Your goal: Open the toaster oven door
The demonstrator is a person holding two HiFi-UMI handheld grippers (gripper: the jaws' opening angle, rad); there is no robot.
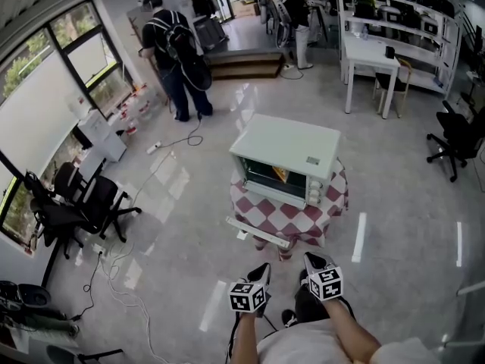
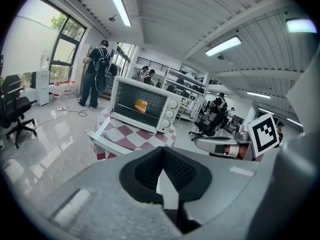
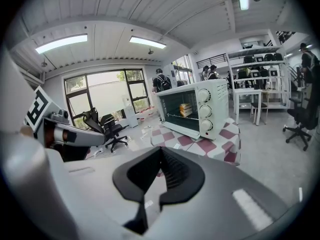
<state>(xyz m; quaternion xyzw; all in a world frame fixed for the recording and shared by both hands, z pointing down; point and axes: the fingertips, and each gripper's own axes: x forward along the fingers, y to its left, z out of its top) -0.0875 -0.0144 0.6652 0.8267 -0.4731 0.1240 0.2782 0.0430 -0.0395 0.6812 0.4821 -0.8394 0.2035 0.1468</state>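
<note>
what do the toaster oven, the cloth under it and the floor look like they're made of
Toaster oven: probably painted sheet metal with a pale satin finish, going by its flat panels with crisp edges.
Cloth: likely woven fabric, possibly vinyl. It is checked red and white and hangs in soft folds at the sides.
Floor: polished stone or tile, pale grey and glossy, with bright mirror-like streaks.

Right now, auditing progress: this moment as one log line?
toaster oven door: open | left gripper: shut, empty | right gripper: shut, empty
</note>
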